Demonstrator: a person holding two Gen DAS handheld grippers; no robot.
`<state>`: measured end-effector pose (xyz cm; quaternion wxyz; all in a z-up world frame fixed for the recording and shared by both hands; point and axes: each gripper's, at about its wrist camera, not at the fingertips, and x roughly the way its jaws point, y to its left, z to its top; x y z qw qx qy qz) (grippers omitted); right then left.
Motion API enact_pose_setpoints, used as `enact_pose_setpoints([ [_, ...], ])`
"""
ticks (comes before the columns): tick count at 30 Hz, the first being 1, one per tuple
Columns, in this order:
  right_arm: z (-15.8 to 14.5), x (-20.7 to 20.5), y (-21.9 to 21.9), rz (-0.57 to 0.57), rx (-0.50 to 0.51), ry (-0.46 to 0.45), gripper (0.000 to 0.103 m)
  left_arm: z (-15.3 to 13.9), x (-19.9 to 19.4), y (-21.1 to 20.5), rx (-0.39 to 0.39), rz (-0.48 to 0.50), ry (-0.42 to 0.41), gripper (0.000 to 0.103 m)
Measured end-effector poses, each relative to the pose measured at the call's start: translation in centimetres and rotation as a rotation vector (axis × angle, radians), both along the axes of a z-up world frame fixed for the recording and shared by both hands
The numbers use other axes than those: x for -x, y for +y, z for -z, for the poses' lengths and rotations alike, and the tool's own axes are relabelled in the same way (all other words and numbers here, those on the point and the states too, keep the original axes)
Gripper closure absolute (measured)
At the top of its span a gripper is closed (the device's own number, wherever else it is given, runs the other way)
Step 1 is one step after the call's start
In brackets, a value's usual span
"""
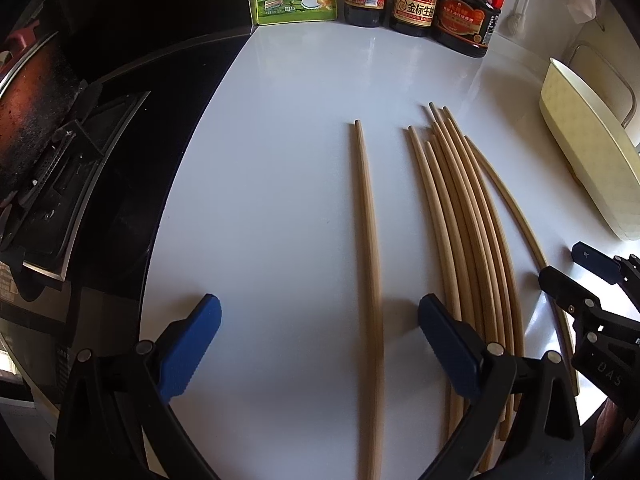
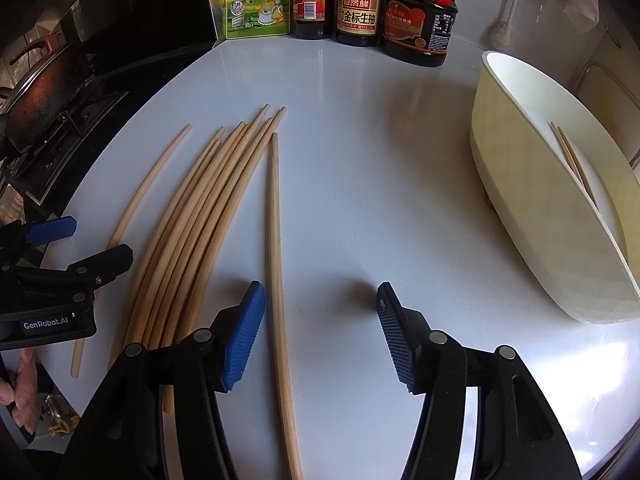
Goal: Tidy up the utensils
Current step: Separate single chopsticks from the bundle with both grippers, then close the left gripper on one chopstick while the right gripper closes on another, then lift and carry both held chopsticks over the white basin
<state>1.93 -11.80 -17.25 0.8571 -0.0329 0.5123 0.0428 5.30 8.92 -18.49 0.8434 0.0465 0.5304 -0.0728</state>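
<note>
Lying on the white counter (image 1: 280,200), one chopstick (image 1: 366,240) runs between the left gripper's (image 1: 320,332) spread fingers, touching neither. The chopstick bundle (image 1: 460,220) passes under its right finger. The right gripper (image 2: 322,320) is also spread, with a lone chopstick (image 2: 276,240) just beside its left finger. The cream holder (image 2: 540,208) sits beyond its right finger.

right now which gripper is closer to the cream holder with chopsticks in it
Right. The right gripper hangs open over the counter with the cream holder just off its right finger. The left gripper sits beyond the chopstick bundle, farther from it.
</note>
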Motion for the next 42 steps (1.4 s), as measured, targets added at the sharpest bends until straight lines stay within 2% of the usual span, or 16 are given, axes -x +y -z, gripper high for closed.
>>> enact_pose_setpoints([
  [3,0.0,-0.1,0.0,-0.009,-0.003,0.001,0.048,-0.3,0.3,0.0,0.004,0.007,-0.018,0.026],
  [5,0.0,-0.1,0.1,-0.014,-0.001,0.002,0.049,-0.6,0.6,-0.3,0.006,0.02,-0.024,0.05],
  [6,0.0,-0.1,0.1,-0.018,-0.003,0.003,0.051,-0.7,0.7,-0.5,0.005,0.029,-0.027,0.059],
  [7,0.0,-0.1,0.3,-0.026,-0.004,0.003,0.055,-0.8,0.8,-0.7,0.005,0.04,-0.025,0.078],
  [8,0.0,-0.1,0.4,-0.035,-0.003,0.003,0.059,-0.8,0.9,-0.9,0.0,0.047,-0.02,0.092],
  [9,-0.1,-0.1,0.7,-0.044,-0.001,0.002,0.069,-0.8,1.0,-1.1,-0.005,0.053,-0.014,0.095],
  [10,-0.1,-0.1,0.9,-0.052,0.001,0.003,0.079,-0.8,1.0,-1.2,-0.014,0.054,-0.011,0.095],
  [11,-0.1,-0.1,1.1,-0.057,0.003,0.005,0.085,-0.9,0.9,-1.2,-0.011,0.052,-0.005,0.095],
  [12,-0.2,-0.1,1.2,-0.059,0.004,0.009,0.096,-1.0,0.8,-1.1,-0.002,0.048,0.006,0.095],
  [14,-0.2,-0.3,1.1,-0.05,-0.013,0.02,0.097,-1.0,0.6,-0.8,0.012,0.035,0.031,0.095],
  [20,-0.9,0.2,-0.6,0.028,-0.161,0.054,0.097,-1.5,0.5,0.2,0.05,-0.018,0.101,0.095],
  [29,-5.3,1.9,-2.5,0.027,-0.256,0.006,0.097,-6.1,1.6,-1.6,0.066,-0.022,0.049,0.095],
  [36,-10.1,2.7,-8.5,0.082,-0.259,-0.089,0.097,-10.9,1.1,-8.3,0.115,0.072,-0.053,0.095],
  [42,-12.2,2.5,-16.2,0.167,-0.229,-0.14,0.097,-13.6,-0.2,-16.8,0.18,0.152,-0.094,0.095],
])
